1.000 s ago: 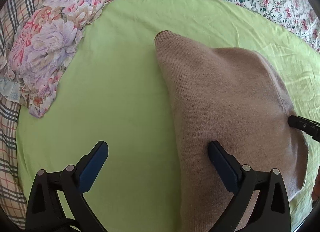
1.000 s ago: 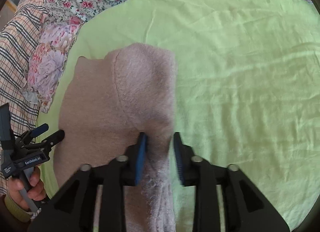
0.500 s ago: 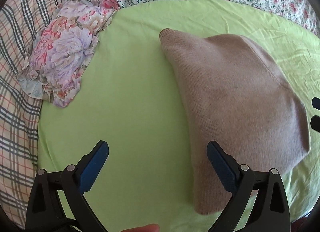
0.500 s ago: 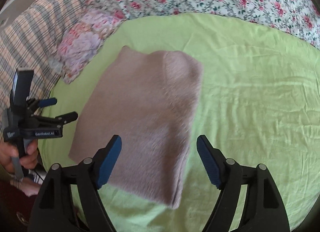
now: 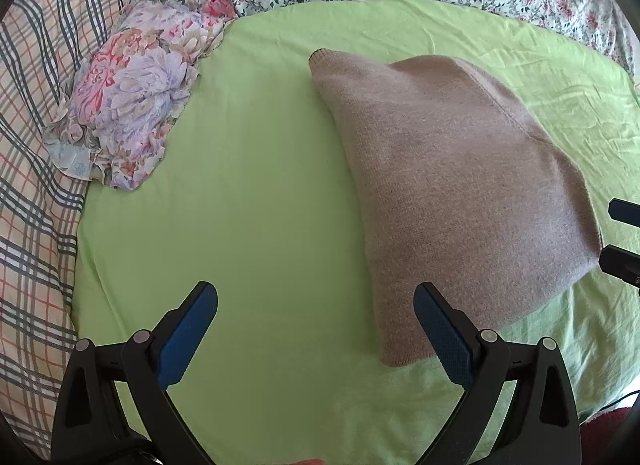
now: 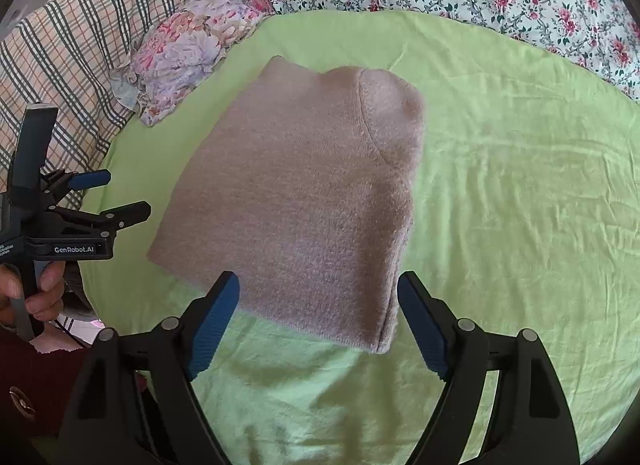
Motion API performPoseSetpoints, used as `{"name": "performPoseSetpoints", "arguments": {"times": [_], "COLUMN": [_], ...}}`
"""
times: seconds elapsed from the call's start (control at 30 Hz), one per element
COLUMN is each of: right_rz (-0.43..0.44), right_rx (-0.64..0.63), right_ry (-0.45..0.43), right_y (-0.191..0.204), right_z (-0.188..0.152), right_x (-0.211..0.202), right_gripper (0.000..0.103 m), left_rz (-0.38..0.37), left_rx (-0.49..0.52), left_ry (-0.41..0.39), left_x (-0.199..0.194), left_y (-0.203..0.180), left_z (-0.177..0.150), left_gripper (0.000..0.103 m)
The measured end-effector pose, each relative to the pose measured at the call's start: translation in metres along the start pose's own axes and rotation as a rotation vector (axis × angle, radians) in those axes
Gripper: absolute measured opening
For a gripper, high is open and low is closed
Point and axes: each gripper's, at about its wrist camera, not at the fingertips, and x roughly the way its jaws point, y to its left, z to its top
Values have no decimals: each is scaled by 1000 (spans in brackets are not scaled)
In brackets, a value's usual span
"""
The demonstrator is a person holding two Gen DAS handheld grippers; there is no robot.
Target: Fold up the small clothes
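Because both the left gripper (image 5: 316,325) and the right gripper (image 6: 318,313) hang released with nothing between their blue pads, the folded beige knit sweater (image 6: 304,201) lies loose on the green bed sheet (image 6: 520,205), just ahead of the right gripper and off to the right of the left one. A careless regrasp could catch only the top layer and pull the fold open, or drag the soft sheet. The layers beneath the fold are hidden, and the left view cuts off the right gripper at its edge.

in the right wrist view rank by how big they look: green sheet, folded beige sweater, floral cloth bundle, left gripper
1. green sheet, largest by far
2. folded beige sweater
3 and 4. floral cloth bundle and left gripper look alike; the gripper sits nearer the camera, so unsure.
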Motion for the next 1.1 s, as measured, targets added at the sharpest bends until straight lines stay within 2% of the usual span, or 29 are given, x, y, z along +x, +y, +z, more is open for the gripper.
{"name": "performPoseSetpoints", "arguments": {"times": [0.3, 1.1], "right_rz": [4, -7], "right_rx": [-39, -64], "right_ry": [-21, 10], "right_y": [14, 16], "right_z": [2, 10], "right_x": [-6, 8], "right_gripper": [84, 85], "left_rz": [-2, -36], "left_rx": [0, 17], "left_ry": [-44, -44], "left_x": [-16, -13], "left_y": [-2, -7], "left_z": [-2, 2], "left_gripper": [99, 99]}}
